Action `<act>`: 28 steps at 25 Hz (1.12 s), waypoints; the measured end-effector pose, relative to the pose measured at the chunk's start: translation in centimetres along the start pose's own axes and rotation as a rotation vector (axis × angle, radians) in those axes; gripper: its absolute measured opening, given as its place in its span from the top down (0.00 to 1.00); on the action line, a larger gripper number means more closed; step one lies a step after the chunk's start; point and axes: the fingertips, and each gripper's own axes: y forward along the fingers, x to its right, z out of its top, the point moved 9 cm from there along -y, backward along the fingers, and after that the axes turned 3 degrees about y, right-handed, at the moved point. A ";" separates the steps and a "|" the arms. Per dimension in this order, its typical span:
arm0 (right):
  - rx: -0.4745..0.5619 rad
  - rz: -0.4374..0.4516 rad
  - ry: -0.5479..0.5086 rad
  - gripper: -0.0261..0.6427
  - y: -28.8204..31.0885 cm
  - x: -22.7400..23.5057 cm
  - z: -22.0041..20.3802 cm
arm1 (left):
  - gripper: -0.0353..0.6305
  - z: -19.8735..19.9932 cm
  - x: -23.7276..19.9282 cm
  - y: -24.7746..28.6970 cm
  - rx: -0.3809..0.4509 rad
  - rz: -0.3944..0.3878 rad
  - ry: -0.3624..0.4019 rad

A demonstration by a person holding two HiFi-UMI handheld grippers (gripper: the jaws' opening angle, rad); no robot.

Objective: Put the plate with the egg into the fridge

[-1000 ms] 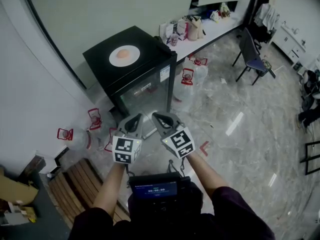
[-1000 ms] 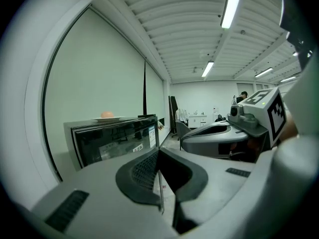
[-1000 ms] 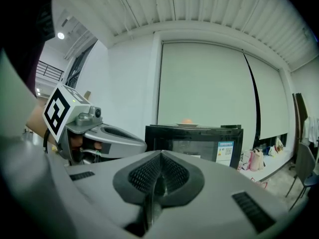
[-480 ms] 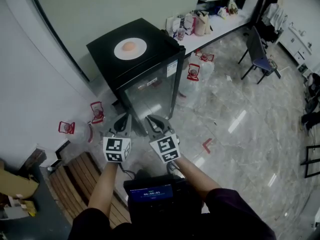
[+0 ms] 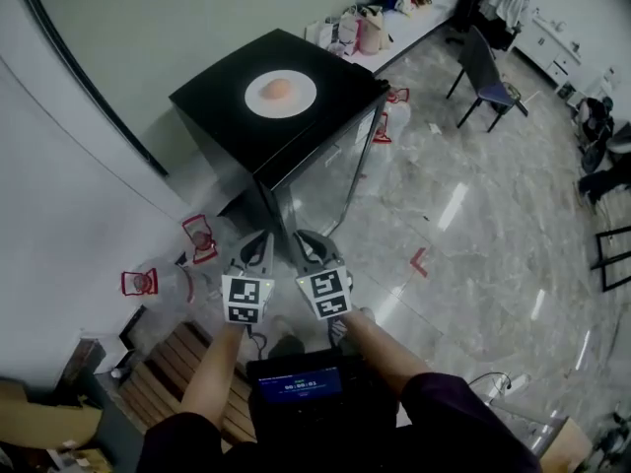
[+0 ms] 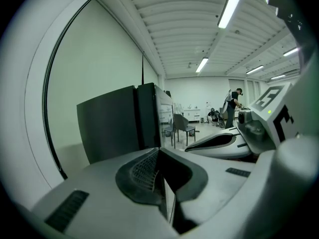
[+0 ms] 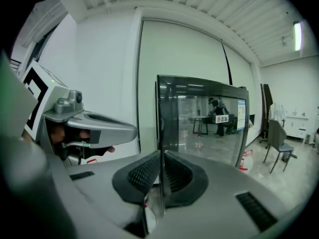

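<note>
A white plate (image 5: 281, 93) with a brownish egg (image 5: 279, 89) lies on top of a small black fridge (image 5: 232, 116) with a glass door (image 5: 330, 177), shut. Both grippers hover side by side in front of the fridge, below its top. My left gripper (image 5: 258, 245) is shut with nothing in it; its jaws meet in the left gripper view (image 6: 158, 159). My right gripper (image 5: 305, 241) is likewise shut and empty (image 7: 161, 168), facing the glass door (image 7: 204, 118). The plate does not show in either gripper view.
Water jugs with red caps (image 5: 148, 282) stand on the floor left of the fridge, and others (image 5: 392, 116) to its right. A long white table (image 5: 394, 23) with bags runs behind. A chair (image 5: 485, 75) stands on the marble floor. A wooden pallet (image 5: 182, 358) lies near my feet.
The view has come closer to the fridge; it and the plate sit nearer the frame's centre. Both grippers stay shut and side by side.
</note>
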 end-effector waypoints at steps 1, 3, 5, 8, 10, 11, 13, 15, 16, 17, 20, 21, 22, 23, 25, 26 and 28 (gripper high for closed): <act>-0.001 -0.038 0.004 0.94 0.5 -0.4 0.0 | 0.93 -0.2 -0.7 0.0 0.006 -0.019 -0.001; -0.010 -0.112 0.015 0.94 1.1 -1.1 -0.2 | 0.93 -0.6 -1.7 0.1 0.012 -0.058 -0.002; -0.024 -0.170 0.025 0.91 1.5 -2.0 -0.6 | 0.93 -1.3 -2.3 0.0 0.011 -0.096 0.004; -0.059 -0.240 0.048 0.85 2.5 -2.8 -1.3 | 0.93 -2.3 -2.9 0.1 0.011 -0.142 0.023; -0.078 -0.292 0.061 0.84 3.4 -3.1 -1.9 | 0.93 -2.8 -3.5 0.4 0.009 -0.161 0.029; -0.084 -0.316 0.064 0.84 4.0 -3.2 -2.2 | 0.93 -3.0 -3.8 0.5 0.008 -0.165 0.026; -0.093 -0.353 0.067 0.84 5.2 -3.4 -2.7 | 0.93 -3.1 -4.7 0.5 0.009 -0.167 0.015; -0.099 -0.397 0.064 0.84 6.3 -3.5 -3.0 | 0.93 -3.4 -5.4 0.5 0.011 -0.170 0.007; -0.102 -0.424 0.062 0.84 6.8 -3.5 -3.1 | 0.93 -3.6 -5.7 0.5 0.010 -0.173 0.006; -0.105 -0.452 0.061 0.84 7.2 -3.5 -3.2 | 0.93 -3.8 -6.0 0.6 0.008 -0.177 0.005; -0.106 -0.527 0.064 0.84 7.9 -3.6 -3.2 | 0.93 -4.5 -7.0 0.8 -0.001 -0.179 -0.007; -0.099 -0.548 0.066 0.84 8.0 -3.7 -3.2 | 0.93 -4.6 -7.2 0.9 -0.002 -0.180 -0.014; -0.090 -0.567 0.068 0.84 8.1 -3.7 -3.3 | 0.93 -4.7 -7.4 1.0 -0.001 -0.185 -0.018; -0.082 -0.582 0.070 0.84 8.2 -3.6 -3.4 | 0.93 -4.8 -7.5 1.2 0.000 -0.191 -0.018; -0.074 -0.598 0.077 0.83 8.4 -3.5 -3.5 | 0.93 -4.9 -7.6 1.6 0.002 -0.206 -0.012; -0.074 -0.598 0.080 0.83 8.4 -3.5 -3.5 | 0.93 -5.0 -7.7 1.8 0.001 -0.210 -0.011; -0.077 -0.591 0.089 0.83 8.3 -3.4 -3.6 | 0.93 -5.0 -7.9 2.3 0.001 -0.218 -0.012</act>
